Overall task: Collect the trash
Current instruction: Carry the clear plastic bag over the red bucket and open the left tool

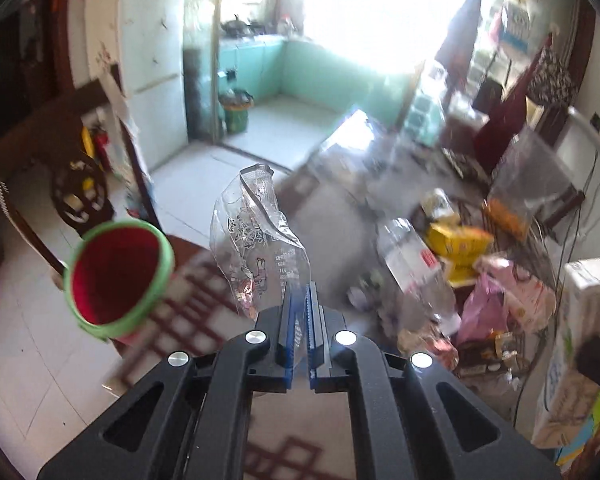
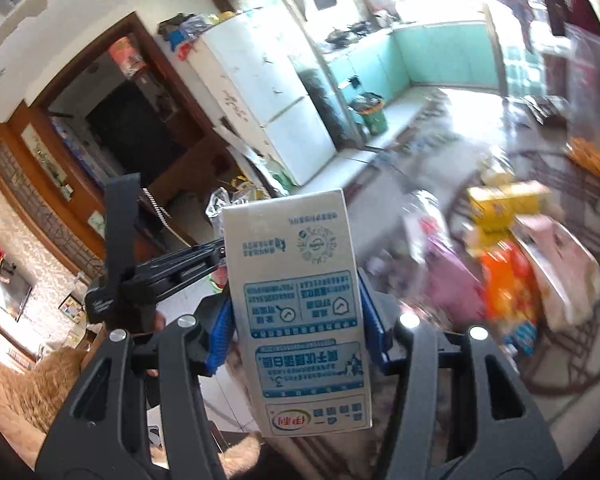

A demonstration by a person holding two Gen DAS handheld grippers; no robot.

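Note:
My left gripper (image 1: 300, 294) is shut on the lower edge of a crumpled clear plastic wrapper (image 1: 256, 236) with printed figures, which stands up above the blue pads. Below and to its left is a red bin with a green rim (image 1: 118, 276), its mouth open toward me. My right gripper (image 2: 296, 308) is shut on a silver-white milk carton (image 2: 292, 240) with blue print, gripped across its sides. The same milk carton (image 1: 580, 312) shows at the right edge of the left wrist view. The left gripper (image 2: 216, 254) and the wrapper (image 2: 218, 206) appear just left of the carton.
A round table (image 1: 340, 224) to the right carries clutter: yellow boxes (image 1: 456, 240), a pink bag (image 1: 484, 304), a clear bottle (image 1: 412, 264). A dark wooden chair (image 1: 80, 192) stands behind the bin. A white fridge (image 1: 152, 60) and a green kitchen bin (image 1: 236, 110) lie beyond.

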